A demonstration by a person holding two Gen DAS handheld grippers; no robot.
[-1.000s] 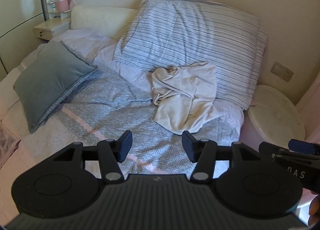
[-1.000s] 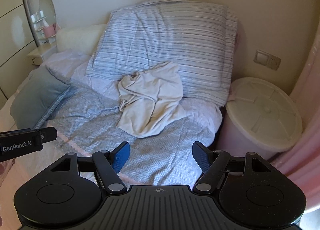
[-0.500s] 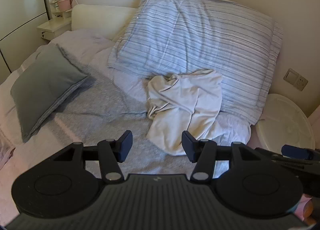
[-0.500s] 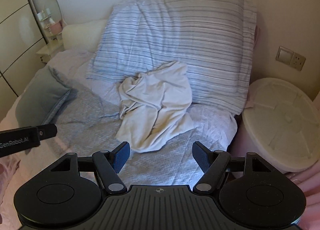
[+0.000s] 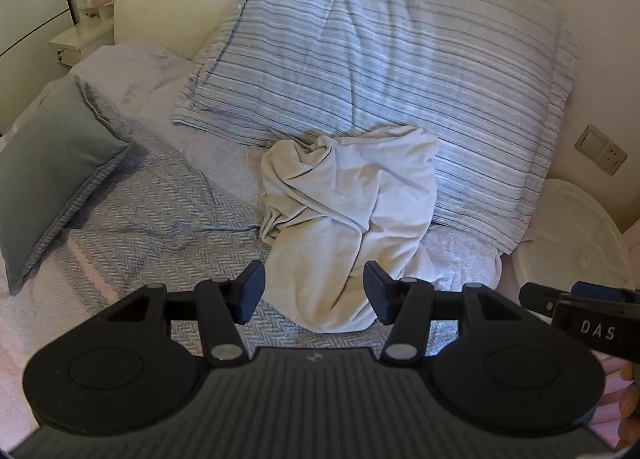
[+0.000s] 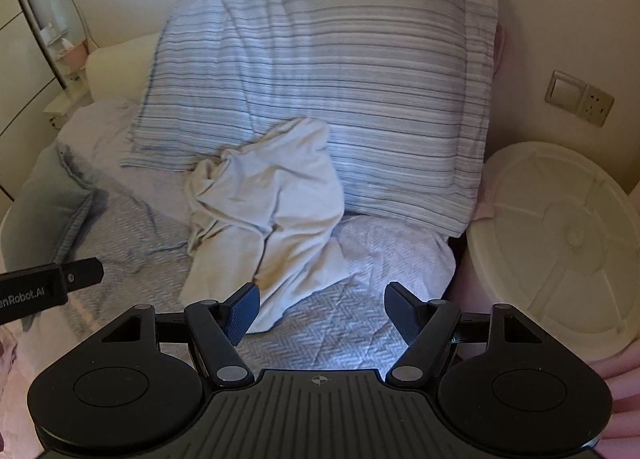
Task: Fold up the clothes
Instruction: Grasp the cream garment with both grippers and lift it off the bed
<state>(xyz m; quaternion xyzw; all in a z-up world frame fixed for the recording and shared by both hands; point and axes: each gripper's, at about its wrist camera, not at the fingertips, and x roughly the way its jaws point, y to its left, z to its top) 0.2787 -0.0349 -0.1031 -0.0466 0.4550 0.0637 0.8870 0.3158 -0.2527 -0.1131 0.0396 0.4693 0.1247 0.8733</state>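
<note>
A crumpled cream garment [image 5: 340, 219] [image 6: 264, 215] lies in a heap on the bed, its upper part resting against a big striped pillow [image 5: 384, 71] [image 6: 332, 79]. My left gripper [image 5: 314, 291] hovers open above the garment's near edge, nothing between its fingers. My right gripper [image 6: 322, 307] is also open and empty, over the bedspread just right of the garment's lower corner. Each gripper shows at the edge of the other's view: the right gripper [image 5: 580, 319] on the right, the left gripper [image 6: 44, 287] on the left.
A herringbone grey bedspread [image 5: 160, 227] covers the bed. A grey-blue cushion [image 5: 48, 171] lies at the left. A white round lidded bin [image 6: 560, 243] stands right of the bed beside a wall socket [image 6: 578, 97]. A nightstand with a mirror [image 5: 80, 31] is at far left.
Both grippers have come forward and down toward the garment, which now looks larger and sits just beyond their fingertips. Their jaws stayed open. The garment itself has not moved.
</note>
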